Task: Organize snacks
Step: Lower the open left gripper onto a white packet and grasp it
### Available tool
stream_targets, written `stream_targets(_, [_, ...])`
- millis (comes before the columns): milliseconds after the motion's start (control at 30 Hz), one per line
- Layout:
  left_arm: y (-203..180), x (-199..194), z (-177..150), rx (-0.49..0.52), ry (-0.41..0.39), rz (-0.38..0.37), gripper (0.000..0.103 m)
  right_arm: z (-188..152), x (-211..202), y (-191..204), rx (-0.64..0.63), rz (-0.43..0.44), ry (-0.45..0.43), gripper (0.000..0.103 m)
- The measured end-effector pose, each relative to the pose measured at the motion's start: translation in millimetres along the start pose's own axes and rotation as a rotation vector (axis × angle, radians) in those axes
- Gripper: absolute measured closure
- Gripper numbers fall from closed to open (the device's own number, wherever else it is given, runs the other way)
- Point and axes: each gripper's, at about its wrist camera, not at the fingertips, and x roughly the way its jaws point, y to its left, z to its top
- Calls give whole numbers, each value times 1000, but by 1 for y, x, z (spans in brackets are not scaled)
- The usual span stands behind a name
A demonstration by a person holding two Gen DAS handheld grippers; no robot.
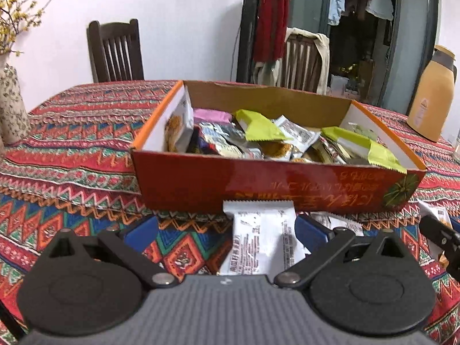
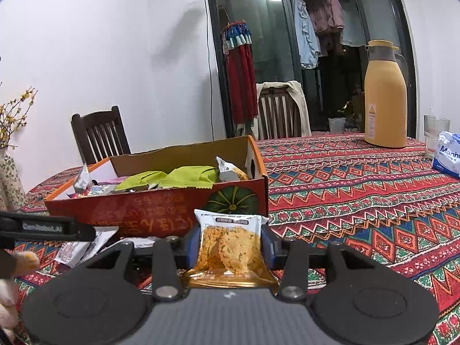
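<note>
An open red and orange cardboard box [image 1: 258, 184] stands on the patterned tablecloth, filled with several wrapped snacks, some of them lime green [image 1: 258, 128]. My left gripper [image 1: 224, 225] is open wide just in front of the box. A white snack packet [image 1: 258, 238] lies flat on the cloth between its blue pads, nearer the right one. My right gripper [image 2: 230, 243] is shut on a clear packet with an orange crumbly cake [image 2: 230, 250], held upright before the box's right end [image 2: 230, 201]. The left gripper's black finger [image 2: 57, 227] shows at the left over more white packets [image 2: 80, 247].
A yellow thermos jug [image 2: 385, 97] stands at the table's far right, with a glass [image 2: 435, 132] and a tissue pack [image 2: 448, 158] beside it. A flowered vase [image 1: 11, 103] is at the far left. Two wooden chairs [image 1: 115, 51] stand behind the table.
</note>
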Motion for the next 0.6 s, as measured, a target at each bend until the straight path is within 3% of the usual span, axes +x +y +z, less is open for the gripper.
stream_targets(167, [-4,-4,-4,25,-22,-43,1,0,0,1,-3,1,-1,59])
stream_targets(600, [-7,5,-7,34,14,-64,29,0,1,2,-4,2,-1,57])
